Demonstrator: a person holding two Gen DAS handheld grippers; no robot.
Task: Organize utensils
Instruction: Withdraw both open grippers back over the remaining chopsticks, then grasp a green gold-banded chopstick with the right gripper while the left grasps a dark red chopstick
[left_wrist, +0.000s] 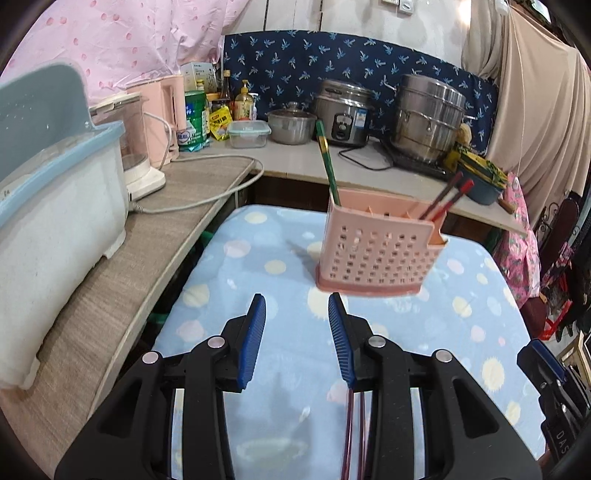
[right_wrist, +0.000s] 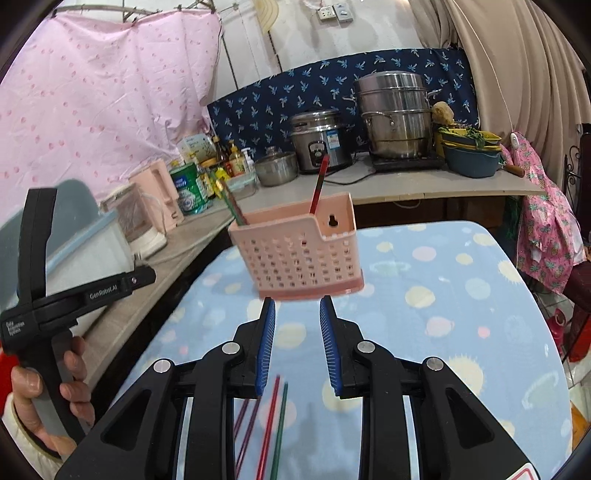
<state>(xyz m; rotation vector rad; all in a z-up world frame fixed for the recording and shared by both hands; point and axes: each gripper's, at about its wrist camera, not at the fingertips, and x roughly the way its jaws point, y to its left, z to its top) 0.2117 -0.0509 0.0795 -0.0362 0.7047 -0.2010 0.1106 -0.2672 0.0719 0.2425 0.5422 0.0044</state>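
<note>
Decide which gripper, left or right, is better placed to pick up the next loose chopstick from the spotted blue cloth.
Probably the right gripper: several thin loose chopsticks lie directly beneath its open fingers. The left gripper, also open, shows only a purple pair under one finger.

The lower ends of the green chopstick (left_wrist: 327, 162) and the red chopsticks (left_wrist: 446, 198) are hidden inside the pink perforated holder (left_wrist: 376, 251); the holder's inner dividers are mostly out of sight behind its front wall; loose chopsticks (right_wrist: 269, 424) on the dotted cloth (right_wrist: 461, 295) run under the right gripper (right_wrist: 297, 306) and off the bottom edge; in the left wrist view only thin dark-red lengths (left_wrist: 355, 432) show behind a finger; labels on the bottles (left_wrist: 243, 101) are too small to read; the blue-and-white bin (left_wrist: 55, 192) is cut by the left edge.
</note>
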